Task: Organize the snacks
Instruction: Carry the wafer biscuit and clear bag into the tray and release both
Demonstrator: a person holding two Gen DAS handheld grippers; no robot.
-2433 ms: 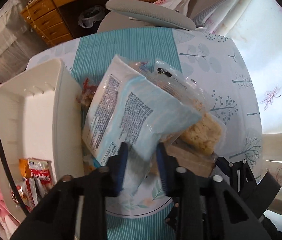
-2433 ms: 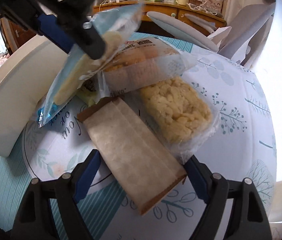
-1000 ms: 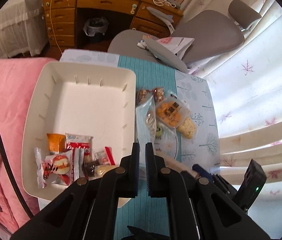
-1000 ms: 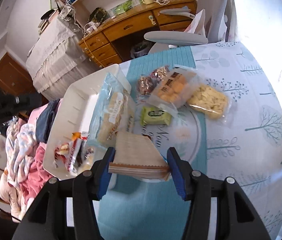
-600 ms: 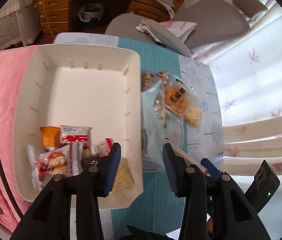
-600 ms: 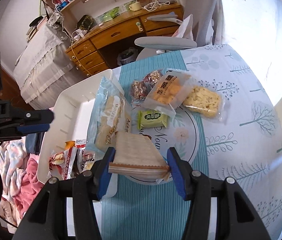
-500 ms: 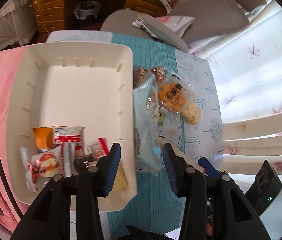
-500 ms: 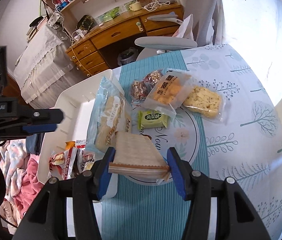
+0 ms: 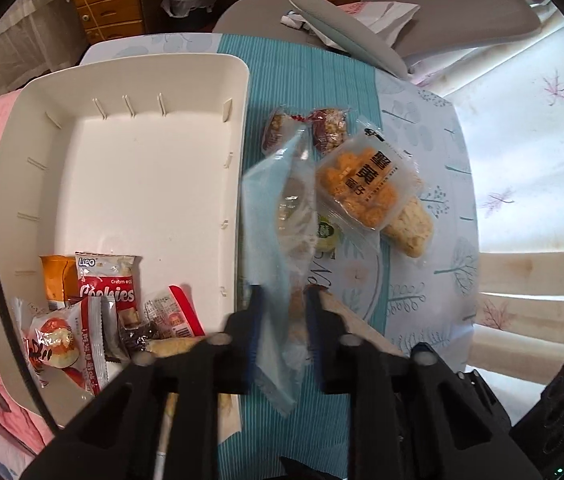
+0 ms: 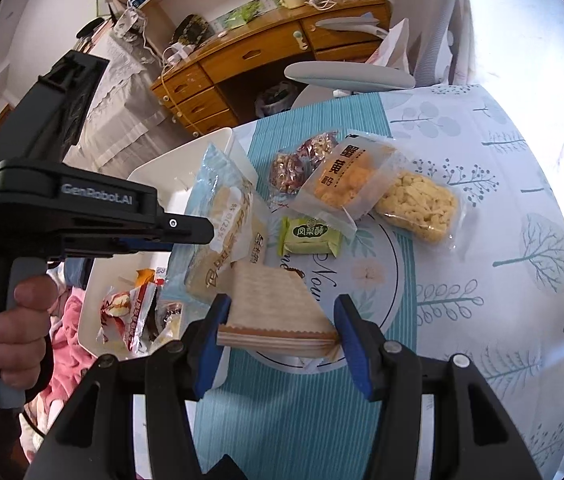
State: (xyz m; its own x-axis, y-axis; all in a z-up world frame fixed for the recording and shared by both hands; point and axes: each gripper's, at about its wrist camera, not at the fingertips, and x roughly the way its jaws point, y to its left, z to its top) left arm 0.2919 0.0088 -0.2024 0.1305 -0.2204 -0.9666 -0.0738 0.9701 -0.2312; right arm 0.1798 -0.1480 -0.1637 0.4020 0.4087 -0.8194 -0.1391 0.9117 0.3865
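A light blue pastry bag (image 9: 270,216) (image 10: 222,224) leans against the right wall of the white tray (image 9: 242,128) (image 10: 230,140). My left gripper (image 9: 283,308) points down over the bag's near end, its jaws closing, and the pads press on the bag. It comes in from the left in the right wrist view, held by a hand (image 10: 10,324). My right gripper (image 10: 282,308) is shut on a tan cracker pack (image 10: 278,304) (image 9: 357,320), held above the table's near side.
Several small snack packs, among them a cookies pack (image 9: 108,280), lie in the tray's near corner. On the tablecloth lie an orange-puff bag (image 10: 345,184), a yellow rice-crisp pack (image 10: 417,204), a green cake (image 10: 309,236) and red nut packs (image 10: 293,164). A chair (image 10: 349,74) stands behind the table.
My left gripper has come down from high above the tray to the blue bag; its jaws went from shut to wide apart, then closed around the bag. The right gripper kept still.
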